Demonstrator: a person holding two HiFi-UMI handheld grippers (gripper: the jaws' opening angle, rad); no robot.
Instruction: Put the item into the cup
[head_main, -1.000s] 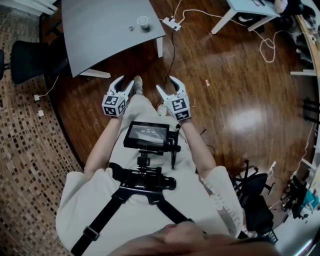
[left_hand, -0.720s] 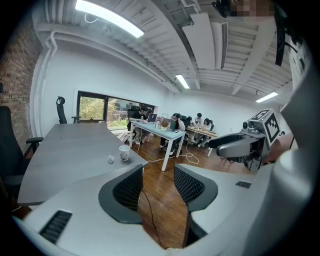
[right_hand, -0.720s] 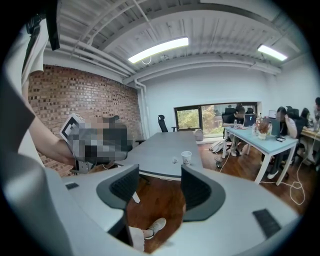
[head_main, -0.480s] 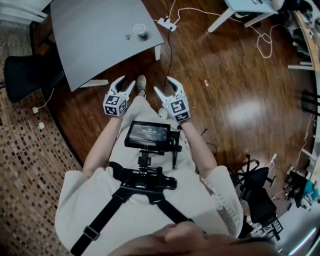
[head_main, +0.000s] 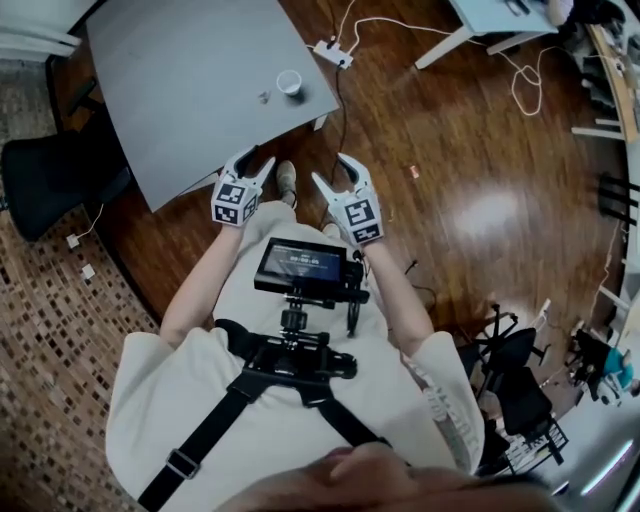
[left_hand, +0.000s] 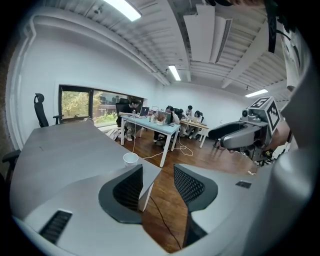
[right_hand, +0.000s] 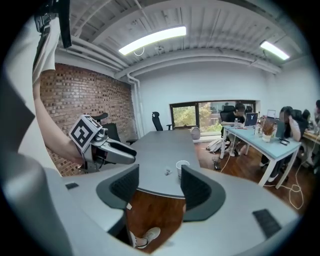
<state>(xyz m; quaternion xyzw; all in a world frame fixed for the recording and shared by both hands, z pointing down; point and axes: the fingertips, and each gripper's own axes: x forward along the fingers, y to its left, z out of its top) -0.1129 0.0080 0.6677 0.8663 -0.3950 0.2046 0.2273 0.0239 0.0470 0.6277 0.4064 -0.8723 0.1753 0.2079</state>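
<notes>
Jaws apart, empty: left gripper (head_main: 250, 163), right gripper (head_main: 332, 170) held forward near table (head_main: 180, 80).

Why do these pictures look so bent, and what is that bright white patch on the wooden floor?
Head view: a wide lens bows the edges of the grey table, and the white patch is glare, probably from overhead lamps, on the glossy wooden floor. Left gripper view and right gripper view: round fisheye pictures with black corners, where the ceiling light is blown out white and the cup looks tiny.
</notes>
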